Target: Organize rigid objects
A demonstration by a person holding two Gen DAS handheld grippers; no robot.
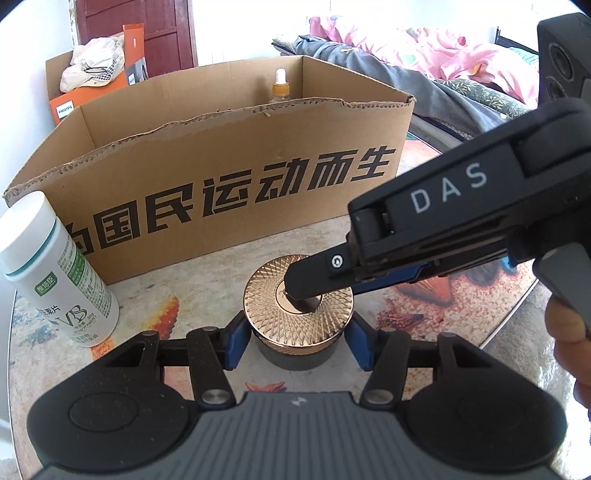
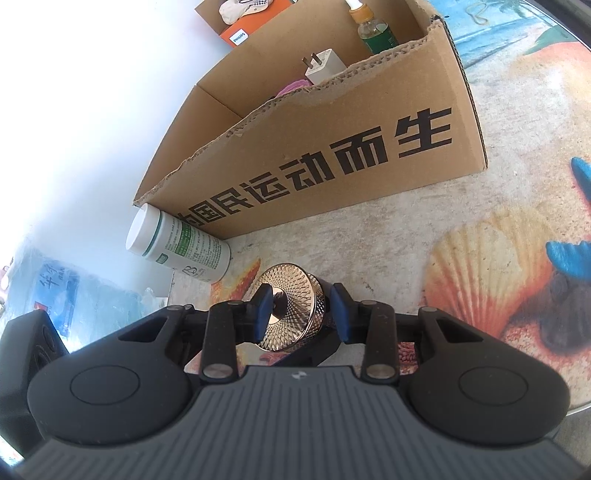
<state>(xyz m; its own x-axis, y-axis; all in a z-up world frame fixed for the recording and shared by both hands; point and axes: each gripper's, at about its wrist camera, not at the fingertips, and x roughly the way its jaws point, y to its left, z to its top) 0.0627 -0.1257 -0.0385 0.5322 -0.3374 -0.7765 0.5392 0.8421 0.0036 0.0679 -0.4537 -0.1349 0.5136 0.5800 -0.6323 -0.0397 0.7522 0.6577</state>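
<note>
While the gold-lidded jar (image 1: 298,314) sits between the parted left gripper (image 1: 297,347) pads, the right gripper (image 2: 301,314) straddles its lid, unclamped; only the right view reveals the charger (image 2: 325,66) inside the cardboard box (image 1: 229,192).

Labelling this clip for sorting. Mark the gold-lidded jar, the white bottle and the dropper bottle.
Jar (image 1: 295,291), left wrist view: on the ridged gold lid.
White bottle (image 1: 62,273), left wrist view: on its labelled side.
Dropper bottle (image 2: 375,35), right wrist view: on its green body, inside the box.
</note>
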